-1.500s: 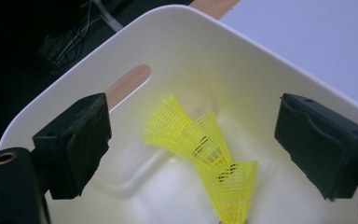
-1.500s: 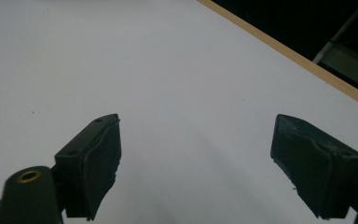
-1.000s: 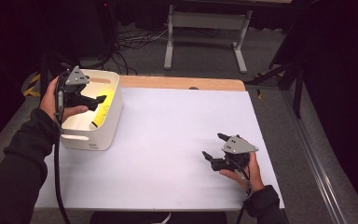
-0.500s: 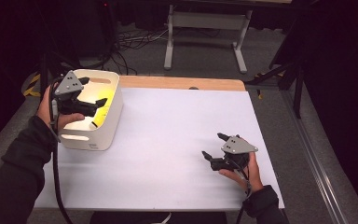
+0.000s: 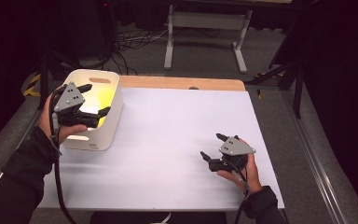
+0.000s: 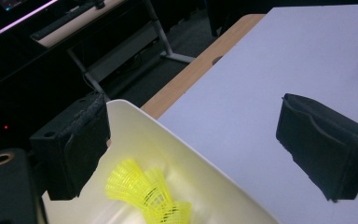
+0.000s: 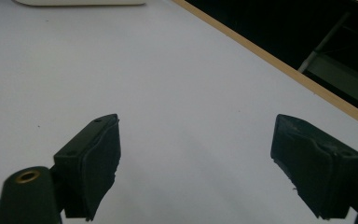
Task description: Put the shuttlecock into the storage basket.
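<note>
Jaws of both grippers stand apart with nothing between them. Left gripper (image 5: pixel 94 99), held in the person's left hand (image 5: pixel 58 126), hangs over the white plastic bin (image 5: pixel 103 135) at the table's (image 5: pixel 168 140) left edge; two yellow mesh shuttlecocks (image 6: pixel 147 193) lie inside the bin. Right gripper (image 5: pixel 213 146) sits low over the bare white table surface, well apart from the bin.

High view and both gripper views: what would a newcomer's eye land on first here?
First, the bright yellow mesh thing lying inside the white bin at the table's left rear, with the left gripper held open over the bin. Next, the wide bare white table, where the right gripper rests near the front right, jaws open with nothing between them.
</note>
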Tool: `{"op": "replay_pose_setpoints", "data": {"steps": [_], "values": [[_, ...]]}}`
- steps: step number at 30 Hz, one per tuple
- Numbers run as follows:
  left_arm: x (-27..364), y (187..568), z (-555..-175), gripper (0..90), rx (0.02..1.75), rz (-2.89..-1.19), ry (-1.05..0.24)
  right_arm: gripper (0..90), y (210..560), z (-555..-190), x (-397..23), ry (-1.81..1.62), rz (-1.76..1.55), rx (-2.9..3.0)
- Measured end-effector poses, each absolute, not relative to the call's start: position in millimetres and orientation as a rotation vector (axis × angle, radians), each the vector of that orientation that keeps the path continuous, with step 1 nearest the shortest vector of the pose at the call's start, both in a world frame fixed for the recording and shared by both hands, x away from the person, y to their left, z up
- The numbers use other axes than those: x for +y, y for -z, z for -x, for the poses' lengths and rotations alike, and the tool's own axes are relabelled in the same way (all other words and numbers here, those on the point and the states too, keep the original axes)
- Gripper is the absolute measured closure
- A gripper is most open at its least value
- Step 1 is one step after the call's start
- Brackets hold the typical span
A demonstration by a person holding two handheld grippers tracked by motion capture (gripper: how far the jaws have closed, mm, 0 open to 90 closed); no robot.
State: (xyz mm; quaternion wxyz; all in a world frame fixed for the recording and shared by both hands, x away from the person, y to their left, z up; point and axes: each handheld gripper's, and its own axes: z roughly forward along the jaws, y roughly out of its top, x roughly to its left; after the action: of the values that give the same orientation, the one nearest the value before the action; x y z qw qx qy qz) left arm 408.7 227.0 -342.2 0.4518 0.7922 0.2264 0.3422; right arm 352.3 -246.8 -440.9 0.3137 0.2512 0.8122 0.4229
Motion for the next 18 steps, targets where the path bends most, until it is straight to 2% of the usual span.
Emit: {"op": "replay_pose_setpoints", "data": {"steps": [18], "values": [[200.6, 360.2, -373.6, 10.4, 0.444, -1.928, -0.879, 16.3, 440.0, -348.5, -242.5, -1.124, -0.646, 2.139]]}}
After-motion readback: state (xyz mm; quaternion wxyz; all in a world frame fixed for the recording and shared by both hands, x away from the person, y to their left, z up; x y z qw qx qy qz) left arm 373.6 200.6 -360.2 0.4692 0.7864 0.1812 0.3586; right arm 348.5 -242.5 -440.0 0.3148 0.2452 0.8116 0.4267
